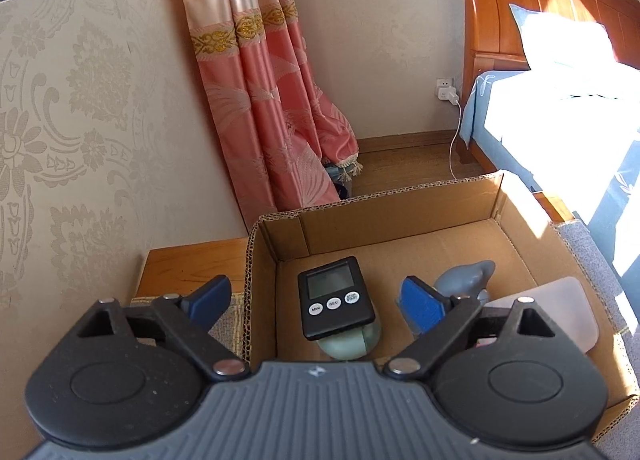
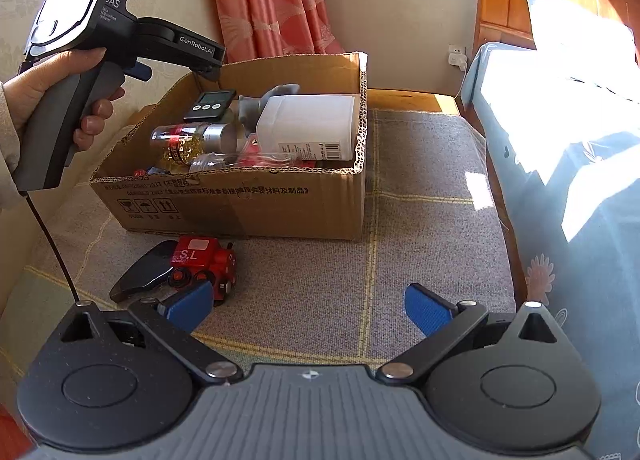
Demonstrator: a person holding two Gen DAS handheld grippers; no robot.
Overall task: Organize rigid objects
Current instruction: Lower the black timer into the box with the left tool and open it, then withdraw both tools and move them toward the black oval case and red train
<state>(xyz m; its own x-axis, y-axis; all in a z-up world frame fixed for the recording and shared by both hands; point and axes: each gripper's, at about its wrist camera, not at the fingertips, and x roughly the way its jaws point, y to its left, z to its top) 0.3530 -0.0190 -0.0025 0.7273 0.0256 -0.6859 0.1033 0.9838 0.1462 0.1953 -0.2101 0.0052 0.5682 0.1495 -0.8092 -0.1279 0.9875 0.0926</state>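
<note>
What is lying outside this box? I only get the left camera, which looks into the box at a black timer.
Observer: A red toy train lies on the mat in front of the cardboard box, beside a dark curved object.
Operator: Is the other gripper holding anything?
Observer: No. The right gripper is open and empty, low over the mat close to the train.
Operator: Is there more in the box than I can see?
Observer: Yes. A clear jar with a silver cap lies on its side, nearer the front wall than the timer.
</note>
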